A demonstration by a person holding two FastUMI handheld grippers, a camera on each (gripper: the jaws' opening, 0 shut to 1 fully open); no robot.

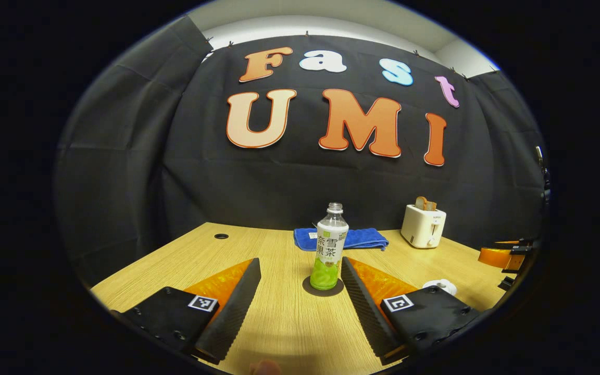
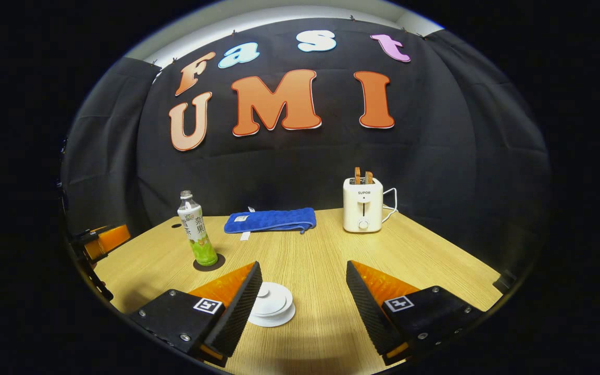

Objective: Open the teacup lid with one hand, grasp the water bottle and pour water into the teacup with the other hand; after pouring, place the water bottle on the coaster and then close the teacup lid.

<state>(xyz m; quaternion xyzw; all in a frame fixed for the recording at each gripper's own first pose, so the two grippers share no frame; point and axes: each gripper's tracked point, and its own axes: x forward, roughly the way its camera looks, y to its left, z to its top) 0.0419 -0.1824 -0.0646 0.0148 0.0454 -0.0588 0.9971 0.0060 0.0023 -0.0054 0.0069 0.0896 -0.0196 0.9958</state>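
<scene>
Both claws spread wide; bottle (image 1: 329, 247) stands mid-table.

1. We see the water bottle (image 1: 329, 247) upright on the coaster (image 1: 323, 287), on the table (image 1: 279, 323).
2. Folded towel (image 1: 341, 238) lies behind the bottle, at the table's back edge.
3. Toaster (image 2: 363, 204) stands right of the towel, toast (image 2: 362, 176) in its slots.
4. Lidded teacup (image 2: 271, 304) sits nearer us, right of the bottle.

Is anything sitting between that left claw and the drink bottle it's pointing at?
Nothing visible. The left gripper is open, and the water bottle stands upright on its coaster straight ahead, with bare table between them. The blue cloth lies behind the bottle.
</scene>
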